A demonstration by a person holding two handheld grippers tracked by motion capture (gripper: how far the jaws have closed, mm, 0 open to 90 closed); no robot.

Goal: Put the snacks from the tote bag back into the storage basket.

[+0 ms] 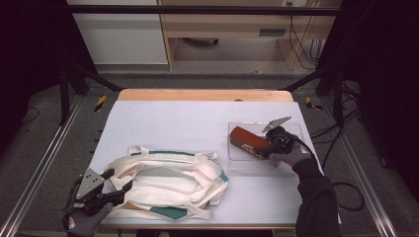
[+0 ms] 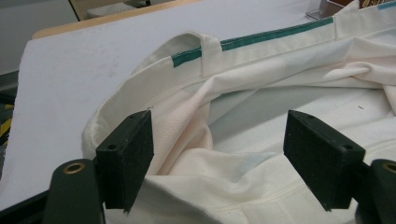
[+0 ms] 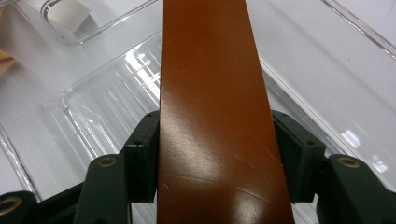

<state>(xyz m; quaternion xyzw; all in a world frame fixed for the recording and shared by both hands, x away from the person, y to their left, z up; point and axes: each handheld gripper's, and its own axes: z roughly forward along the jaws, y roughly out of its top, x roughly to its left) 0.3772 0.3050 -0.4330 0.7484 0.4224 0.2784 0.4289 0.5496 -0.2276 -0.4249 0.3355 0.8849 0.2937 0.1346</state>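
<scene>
A white cloth tote bag (image 1: 168,182) with green trim lies crumpled at the front left of the table. My left gripper (image 1: 120,179) sits at its left end; in the left gripper view its jaws (image 2: 217,158) stand wide open, with the bag's cloth (image 2: 261,93) lying between and beneath them, not pinched. A long reddish-brown box (image 1: 247,139) rests in a clear plastic tray (image 1: 291,129) on the right. My right gripper (image 1: 264,150) holds the box's near end. In the right gripper view both pads lie against the sides of the box (image 3: 210,93), above the tray (image 3: 93,93).
A pale sheet (image 1: 188,123) covers the table, with a wooden edge (image 1: 205,95) at the back. Black frame posts stand on both sides and cables trail over the floor at the right. A person's dark sleeve (image 1: 316,197) comes in at the lower right.
</scene>
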